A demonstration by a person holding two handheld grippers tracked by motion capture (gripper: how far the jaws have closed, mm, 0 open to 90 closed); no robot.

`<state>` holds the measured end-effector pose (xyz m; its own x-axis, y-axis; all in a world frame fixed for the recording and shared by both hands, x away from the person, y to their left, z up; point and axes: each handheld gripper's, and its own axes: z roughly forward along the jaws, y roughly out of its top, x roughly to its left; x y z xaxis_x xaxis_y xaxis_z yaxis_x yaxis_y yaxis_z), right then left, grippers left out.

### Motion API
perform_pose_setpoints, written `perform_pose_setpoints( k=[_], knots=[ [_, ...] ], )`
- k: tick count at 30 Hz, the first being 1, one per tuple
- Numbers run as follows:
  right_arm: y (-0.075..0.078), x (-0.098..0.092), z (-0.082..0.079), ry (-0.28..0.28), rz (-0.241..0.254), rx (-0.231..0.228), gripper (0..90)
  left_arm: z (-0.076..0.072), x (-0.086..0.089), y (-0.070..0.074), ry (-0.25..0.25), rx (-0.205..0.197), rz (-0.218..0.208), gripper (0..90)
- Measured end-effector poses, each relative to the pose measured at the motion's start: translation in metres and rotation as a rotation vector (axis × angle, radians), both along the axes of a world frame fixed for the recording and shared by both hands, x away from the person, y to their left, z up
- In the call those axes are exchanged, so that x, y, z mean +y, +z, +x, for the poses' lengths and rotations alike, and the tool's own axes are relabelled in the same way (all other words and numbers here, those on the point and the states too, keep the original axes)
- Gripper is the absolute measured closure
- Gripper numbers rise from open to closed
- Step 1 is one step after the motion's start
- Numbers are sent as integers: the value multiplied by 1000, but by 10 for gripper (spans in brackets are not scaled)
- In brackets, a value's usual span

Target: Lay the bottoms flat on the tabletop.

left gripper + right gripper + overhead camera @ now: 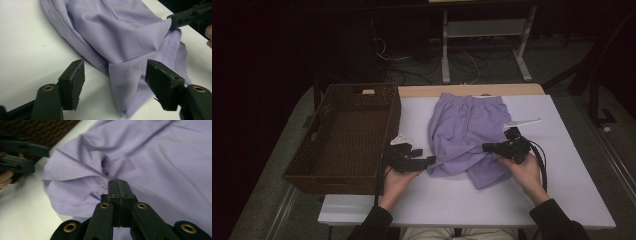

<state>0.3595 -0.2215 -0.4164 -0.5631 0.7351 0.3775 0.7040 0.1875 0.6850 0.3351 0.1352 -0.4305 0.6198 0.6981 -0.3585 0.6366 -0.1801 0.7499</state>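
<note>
Purple shorts (pixel 467 130) lie rumpled on the white table (pixel 452 200), waistband at the far side. My left gripper (pixel 430 161) is at the near left leg of the shorts, pointing right. Its jaws stand open, and a fold of the shorts (pixel 120 32) lies between them without touching the pads. My right gripper (pixel 486 147) points left at the other leg. In the right gripper view it (pixel 118 182) is shut on a stitched hem of the shorts (pixel 162 152). The left gripper view shows that right gripper (pixel 175 21) pinching the fabric's edge.
A brown wicker basket (pixel 362 87) stands on the table's left side, just left of my left hand. A thin white strip (pixel 524 122) lies right of the shorts. Cables and a stand's legs are on the floor beyond the table.
</note>
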Motion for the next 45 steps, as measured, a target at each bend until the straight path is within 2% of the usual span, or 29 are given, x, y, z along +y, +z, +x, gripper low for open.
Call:
perform_pose_setpoints(
  k=[3, 7, 15, 19, 26, 31, 33, 37, 45],
  knots=[
    [-4, -9, 2, -32, -1, 15, 892, 0, -1, -4, -4, 31, 10, 391],
    [-8, -18, 4, -58, 5, 33, 892, -1, -8, -12, -43, 79, 13, 440],
    [-7, -29, 3, -83, 28, 38, 892, -5, -23, -18, -132, 98, 69, 522],
    [-7, -36, 3, -103, 43, 39, 892, -7, -28, -17, -188, 74, 76, 588],
    [-10, -42, 5, -113, 51, 51, 892, -12, -38, -14, -281, 28, 79, 605],
    [-11, -41, 5, -113, 46, 56, 892, -15, -48, -16, -329, 10, 129, 596],
    [-11, -42, 5, -112, 45, 56, 892, -16, -52, -18, -338, 7, 168, 597],
    [-11, -42, 5, -114, 47, 54, 891, -19, -55, -17, -330, -20, 204, 608],
    [-10, -41, 4, -115, 49, 53, 892, -26, -61, -20, -301, -129, 289, 697]
  ],
)
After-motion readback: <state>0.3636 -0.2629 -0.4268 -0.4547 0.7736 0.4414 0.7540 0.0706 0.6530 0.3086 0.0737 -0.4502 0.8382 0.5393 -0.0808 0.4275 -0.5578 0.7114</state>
